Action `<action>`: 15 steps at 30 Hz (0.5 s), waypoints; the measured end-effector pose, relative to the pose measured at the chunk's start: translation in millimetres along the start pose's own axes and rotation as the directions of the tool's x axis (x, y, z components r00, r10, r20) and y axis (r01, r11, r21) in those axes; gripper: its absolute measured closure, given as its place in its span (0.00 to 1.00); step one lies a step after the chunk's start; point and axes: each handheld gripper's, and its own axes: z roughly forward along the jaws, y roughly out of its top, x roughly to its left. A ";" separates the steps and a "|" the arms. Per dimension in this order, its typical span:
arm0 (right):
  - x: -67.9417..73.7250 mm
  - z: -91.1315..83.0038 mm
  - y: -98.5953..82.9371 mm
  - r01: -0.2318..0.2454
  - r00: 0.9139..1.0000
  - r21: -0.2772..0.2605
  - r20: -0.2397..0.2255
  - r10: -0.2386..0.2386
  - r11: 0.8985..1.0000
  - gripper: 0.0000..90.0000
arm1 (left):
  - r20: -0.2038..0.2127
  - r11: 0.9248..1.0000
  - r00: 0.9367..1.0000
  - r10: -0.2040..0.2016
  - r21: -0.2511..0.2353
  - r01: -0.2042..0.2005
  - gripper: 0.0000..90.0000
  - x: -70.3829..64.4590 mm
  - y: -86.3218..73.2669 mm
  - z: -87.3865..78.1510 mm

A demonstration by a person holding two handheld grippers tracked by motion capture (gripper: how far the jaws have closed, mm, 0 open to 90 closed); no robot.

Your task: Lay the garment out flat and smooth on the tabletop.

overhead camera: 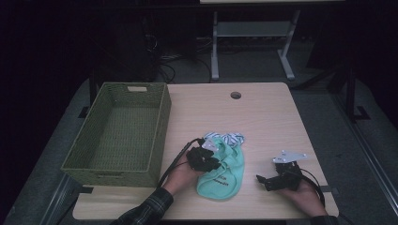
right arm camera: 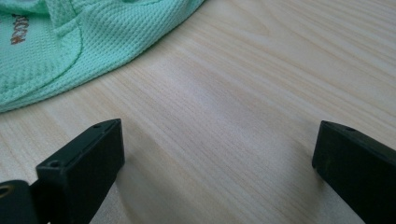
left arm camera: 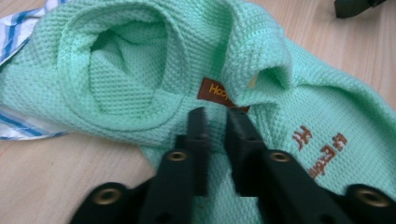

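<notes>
Bare table (overhead camera: 263, 122) right of garment (overhead camera: 220, 176) — basket (overhead camera: 162, 126) blocks left.

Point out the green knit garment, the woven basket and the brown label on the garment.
green knit garment (overhead camera: 224, 176), high view, on its lower front panel.
woven basket (overhead camera: 161, 126), high view, on its right wall.
brown label (left arm camera: 215, 89), left gripper view, on the label's lettered face.
</notes>
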 end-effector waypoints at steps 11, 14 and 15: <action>3.4 0.5 5.9 0.001 1.000 0.037 0.007 -0.001 0.999 0.07 | -0.005 1.000 1.000 -0.004 -0.002 0.004 0.99 0.6 5.0 -6.7; 8.1 -3.8 10.7 -0.005 0.998 0.008 -0.063 0.005 1.000 0.25 | -0.006 1.000 1.000 -0.013 -0.022 0.013 0.99 2.1 6.1 -11.3; 9.5 -4.7 12.4 -0.005 0.997 -0.004 -0.073 0.005 1.000 0.29 | -0.005 0.999 1.000 -0.021 -0.028 0.021 0.99 2.6 6.4 -12.7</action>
